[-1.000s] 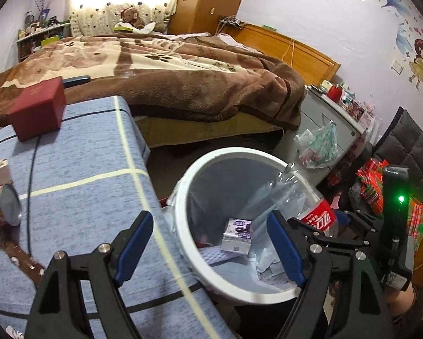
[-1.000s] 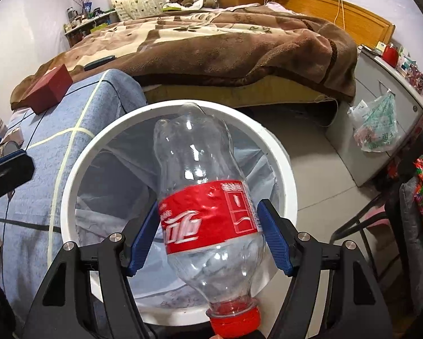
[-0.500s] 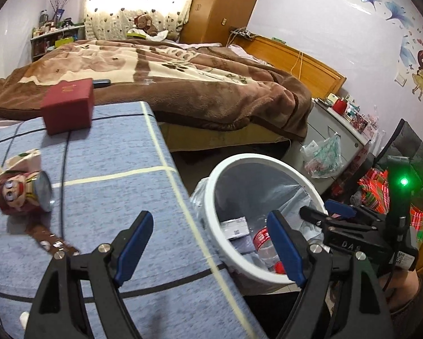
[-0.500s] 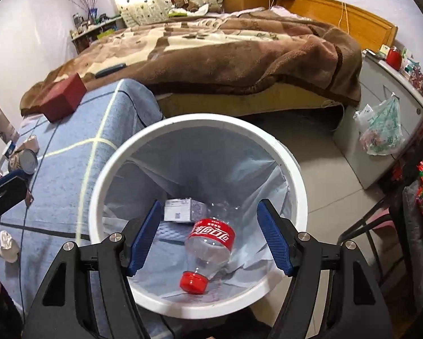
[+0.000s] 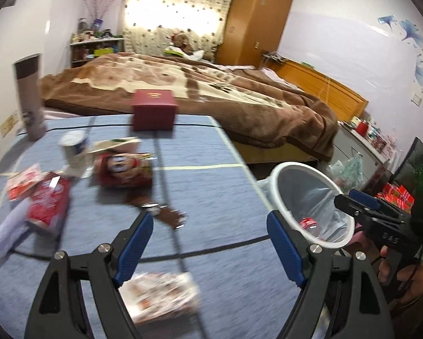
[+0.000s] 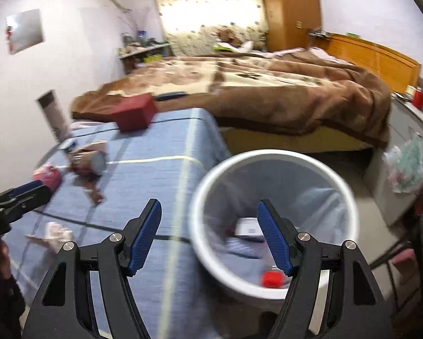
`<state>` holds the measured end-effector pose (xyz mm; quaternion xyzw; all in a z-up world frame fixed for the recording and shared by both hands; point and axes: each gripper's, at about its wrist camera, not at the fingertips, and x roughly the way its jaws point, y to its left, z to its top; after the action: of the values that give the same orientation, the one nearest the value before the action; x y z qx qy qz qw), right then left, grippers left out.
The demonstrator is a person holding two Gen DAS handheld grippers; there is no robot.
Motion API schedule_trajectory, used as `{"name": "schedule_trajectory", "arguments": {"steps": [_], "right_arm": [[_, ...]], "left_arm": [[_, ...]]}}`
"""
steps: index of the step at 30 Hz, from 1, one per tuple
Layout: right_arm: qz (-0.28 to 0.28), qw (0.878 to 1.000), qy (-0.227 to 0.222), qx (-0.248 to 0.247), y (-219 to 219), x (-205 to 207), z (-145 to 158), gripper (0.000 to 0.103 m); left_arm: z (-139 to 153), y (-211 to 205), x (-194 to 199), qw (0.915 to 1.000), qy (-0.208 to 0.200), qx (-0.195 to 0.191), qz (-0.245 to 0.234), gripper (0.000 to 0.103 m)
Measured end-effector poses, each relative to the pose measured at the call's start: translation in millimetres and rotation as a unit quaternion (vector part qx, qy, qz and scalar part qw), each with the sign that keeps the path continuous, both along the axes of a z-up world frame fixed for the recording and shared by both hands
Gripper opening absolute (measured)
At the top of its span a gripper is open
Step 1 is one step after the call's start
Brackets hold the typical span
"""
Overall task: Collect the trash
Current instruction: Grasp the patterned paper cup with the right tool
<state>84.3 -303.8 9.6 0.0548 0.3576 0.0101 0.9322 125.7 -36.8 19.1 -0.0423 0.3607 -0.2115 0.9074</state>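
Note:
The white trash bin [image 5: 279, 171] [image 6: 203, 189] stands beside the blue-clothed table [image 5: 205, 192]. The clear cola bottle [image 5: 309, 223] with its red cap [image 6: 272, 279] lies inside it, beside a small box [image 6: 248, 227]. My left gripper [image 5: 210, 243] is open and empty above the table, over a printed wrapper [image 5: 160, 292]. A red snack packet [image 5: 46, 203], a cartoon-printed can [image 5: 123, 169] and a brown strap [image 5: 166, 214] lie ahead of it. My right gripper [image 6: 208, 234] is open and empty at the bin's left rim; it also shows in the left wrist view [image 5: 358, 200].
A dark red box [image 5: 154, 112] and a tall grey tube [image 5: 29, 96] stand at the table's far side, with a paper cup [image 5: 73, 148] nearer. White tissue [image 5: 6, 230] lies at the left. A bed with a brown blanket [image 5: 239, 90] lies beyond.
The right gripper let go of the cola bottle, which dropped into the bin. Both grippers have since swung left toward the table; the left one now looks over the trash there.

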Motion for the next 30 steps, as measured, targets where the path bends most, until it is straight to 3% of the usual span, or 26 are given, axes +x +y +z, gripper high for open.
{"name": "schedule_trajectory", "arguments": {"steps": [9,15,20,26,30], "right_arm": [[0.120,0.993,0.001,0.011,67.5,-1.9,-12.8,0.072],[0.207,0.978,0.022,-0.018,119.7,1.1,-27.5,0.072],[0.259,0.966,0.017,-0.018,150.4,-2.2,-33.5,0.072],[0.320,0.944,-0.003,-0.078,182.8,-13.2,-35.8,0.072],[0.332,0.934,0.022,-0.131,199.7,-9.5,-47.9,0.072]], "left_arm": [[-9.1,85.4,-21.1,0.9975,-0.005,0.012,0.069,0.084],[-22.5,133.7,-26.8,0.9937,0.002,0.035,0.106,0.084],[-33.7,170.0,-27.1,0.9903,0.015,0.024,0.136,0.087],[-44.5,201.2,-18.8,0.9874,0.028,0.029,0.153,0.089],[-51.3,221.3,-11.8,0.9854,0.033,0.026,0.165,0.089]]}}
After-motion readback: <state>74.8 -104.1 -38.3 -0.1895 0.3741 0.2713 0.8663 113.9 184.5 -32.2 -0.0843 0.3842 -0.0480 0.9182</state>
